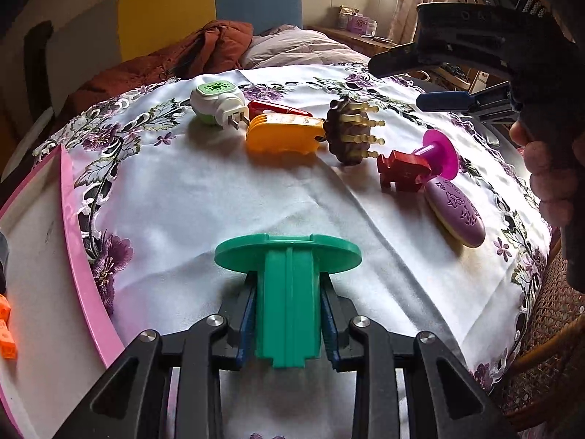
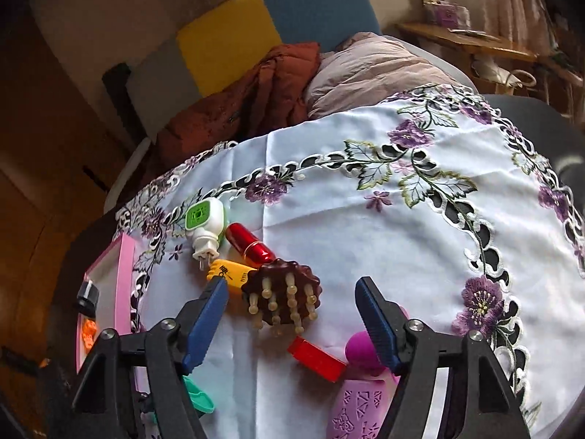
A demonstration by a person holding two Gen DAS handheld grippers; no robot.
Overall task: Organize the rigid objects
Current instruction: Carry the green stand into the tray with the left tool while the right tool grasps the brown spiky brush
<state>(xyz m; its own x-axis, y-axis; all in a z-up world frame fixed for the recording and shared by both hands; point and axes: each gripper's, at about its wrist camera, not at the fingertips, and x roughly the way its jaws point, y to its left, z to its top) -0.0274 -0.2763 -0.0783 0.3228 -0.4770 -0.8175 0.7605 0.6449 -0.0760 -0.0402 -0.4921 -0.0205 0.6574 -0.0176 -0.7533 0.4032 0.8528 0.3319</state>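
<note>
Both left fingers [image 1: 250, 314] against green spool [image 1: 288, 292]

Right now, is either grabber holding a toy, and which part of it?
Yes. The left gripper pinches the green plastic piece by its ribbed stem, below the flat round disc. The right gripper is open, holding nothing.

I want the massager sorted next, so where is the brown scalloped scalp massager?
In the left wrist view the brown scalloped scalp massager lies right of centre, touching the yellow plastic comb, left of the red wooden figure.
</note>
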